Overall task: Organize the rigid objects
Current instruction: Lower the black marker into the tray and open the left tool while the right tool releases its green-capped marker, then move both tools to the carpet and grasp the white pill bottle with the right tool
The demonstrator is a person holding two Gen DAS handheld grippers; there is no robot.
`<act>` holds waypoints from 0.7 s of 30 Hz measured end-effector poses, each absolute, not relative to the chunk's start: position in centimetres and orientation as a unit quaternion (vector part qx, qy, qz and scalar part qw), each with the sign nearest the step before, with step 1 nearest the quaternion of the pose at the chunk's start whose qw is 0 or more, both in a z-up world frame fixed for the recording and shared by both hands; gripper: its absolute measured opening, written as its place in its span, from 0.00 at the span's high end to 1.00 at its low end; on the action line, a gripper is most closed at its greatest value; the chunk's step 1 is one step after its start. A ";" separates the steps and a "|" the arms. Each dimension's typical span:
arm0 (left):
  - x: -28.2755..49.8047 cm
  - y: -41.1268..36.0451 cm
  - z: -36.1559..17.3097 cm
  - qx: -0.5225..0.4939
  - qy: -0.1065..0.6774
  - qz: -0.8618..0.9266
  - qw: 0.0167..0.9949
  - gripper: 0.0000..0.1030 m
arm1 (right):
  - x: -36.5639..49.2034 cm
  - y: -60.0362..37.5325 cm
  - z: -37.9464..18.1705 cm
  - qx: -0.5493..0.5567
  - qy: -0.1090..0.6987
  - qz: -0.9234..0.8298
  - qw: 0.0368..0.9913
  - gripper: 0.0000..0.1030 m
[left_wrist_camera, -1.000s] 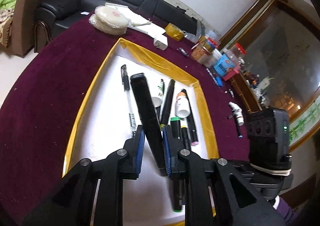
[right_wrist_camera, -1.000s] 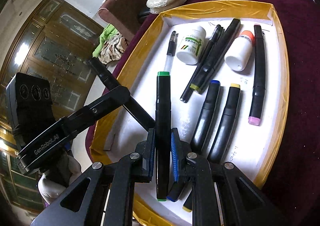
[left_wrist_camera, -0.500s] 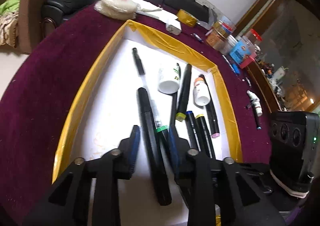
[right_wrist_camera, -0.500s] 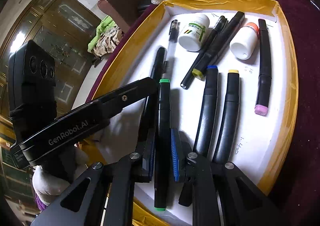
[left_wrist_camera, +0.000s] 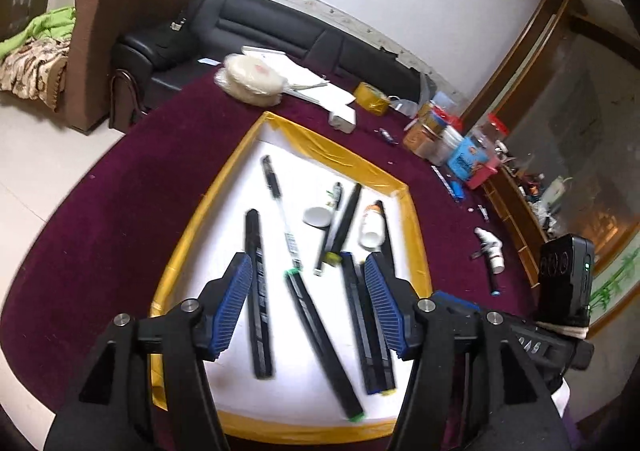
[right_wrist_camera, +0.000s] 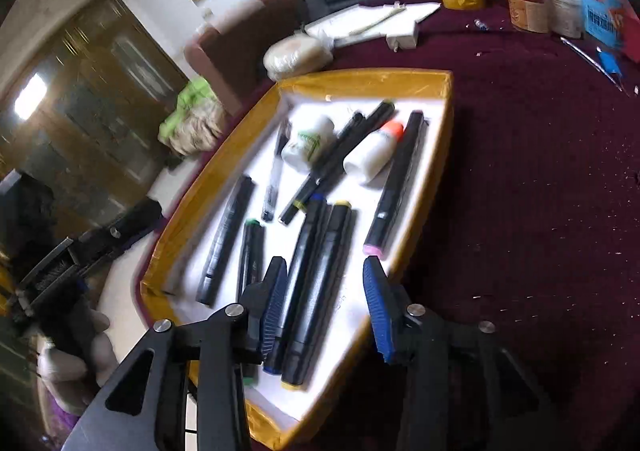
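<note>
A white tray with a yellow taped rim (left_wrist_camera: 188, 235) (right_wrist_camera: 224, 155) lies on the maroon table. In it lie several black markers, a clear pen (left_wrist_camera: 280, 207) and two white bottles (right_wrist_camera: 306, 143) (right_wrist_camera: 372, 151). A plain black marker (left_wrist_camera: 256, 291) (right_wrist_camera: 226, 239) and a green-capped marker (left_wrist_camera: 320, 339) (right_wrist_camera: 250, 251) lie loose on the tray floor. My left gripper (left_wrist_camera: 306, 303) is open and empty above them. My right gripper (right_wrist_camera: 324, 303) is open and empty above the blue-capped (right_wrist_camera: 296, 275) and yellow-capped (right_wrist_camera: 320, 283) markers at the near end.
Beyond the tray stand a wrapped white disc (left_wrist_camera: 252, 81), papers (left_wrist_camera: 304, 79), a white adapter (left_wrist_camera: 343, 119), a yellow tape roll (left_wrist_camera: 372, 102) and jars and boxes (left_wrist_camera: 452, 139). A small white bottle (left_wrist_camera: 493, 247) lies on the cloth to the right. A sofa (left_wrist_camera: 260, 27) stands behind.
Both grippers have opened and drawn back. The left one let go of the plain black marker and the right one let go of the green-capped marker; both now lie in the tray.
</note>
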State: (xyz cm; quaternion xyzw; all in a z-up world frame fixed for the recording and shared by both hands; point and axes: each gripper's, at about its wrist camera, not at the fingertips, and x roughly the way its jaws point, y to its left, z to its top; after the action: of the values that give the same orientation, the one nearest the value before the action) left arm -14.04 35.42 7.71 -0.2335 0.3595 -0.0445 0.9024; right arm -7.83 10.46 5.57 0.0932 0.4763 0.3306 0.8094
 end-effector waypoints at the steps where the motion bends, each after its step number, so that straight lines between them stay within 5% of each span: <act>1: -14.1 34.8 7.8 -0.234 0.360 -0.051 0.902 0.44 | -7.9 9.0 5.8 0.098 0.472 0.318 0.816 0.63; 21: -10.3 10.1 5.6 -0.100 0.440 -0.236 0.861 0.42 | -7.4 -21.4 3.0 0.210 0.423 0.039 0.880 0.62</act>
State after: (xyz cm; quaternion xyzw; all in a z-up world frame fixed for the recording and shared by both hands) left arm -10.28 10.10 5.56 -0.0998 0.4397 -0.2358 0.8609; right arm -7.44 -21.37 2.99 0.2098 0.4234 0.0386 0.8805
